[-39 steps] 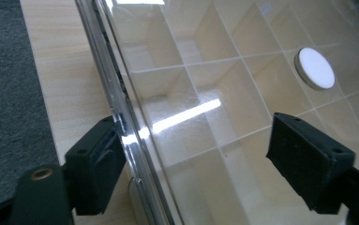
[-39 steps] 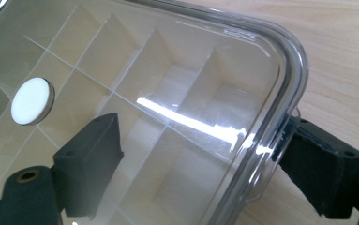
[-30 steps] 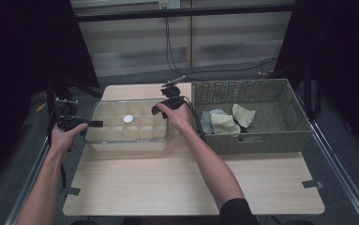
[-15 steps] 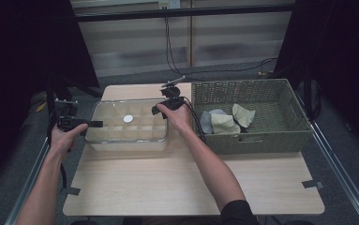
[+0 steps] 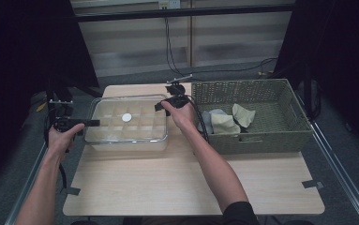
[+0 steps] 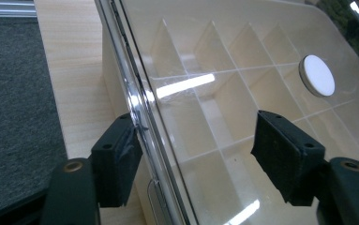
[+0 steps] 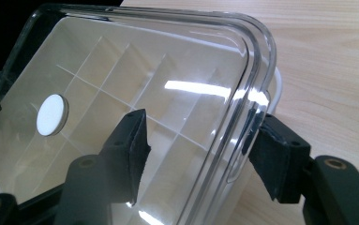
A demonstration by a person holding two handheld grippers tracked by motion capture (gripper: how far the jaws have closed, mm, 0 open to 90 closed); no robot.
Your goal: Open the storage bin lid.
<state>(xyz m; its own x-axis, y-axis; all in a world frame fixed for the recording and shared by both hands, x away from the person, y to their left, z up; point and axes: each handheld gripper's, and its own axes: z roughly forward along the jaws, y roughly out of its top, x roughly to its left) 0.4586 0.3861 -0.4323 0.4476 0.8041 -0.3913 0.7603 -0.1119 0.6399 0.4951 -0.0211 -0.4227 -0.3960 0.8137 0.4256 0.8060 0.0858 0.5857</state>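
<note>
bare table (image 5: 191,183) lies open in front; wicker basket (image 5: 261,136) crowds the clear box (image 5: 125,123) rightward.

The left gripper (image 6: 196,159) has its jaws spread across the rim of a clear lid (image 6: 243,93). A white round disc (image 6: 317,75) sits on the lid, over a divided box (image 6: 121,93) on the wooden table (image 6: 74,70).
</note>
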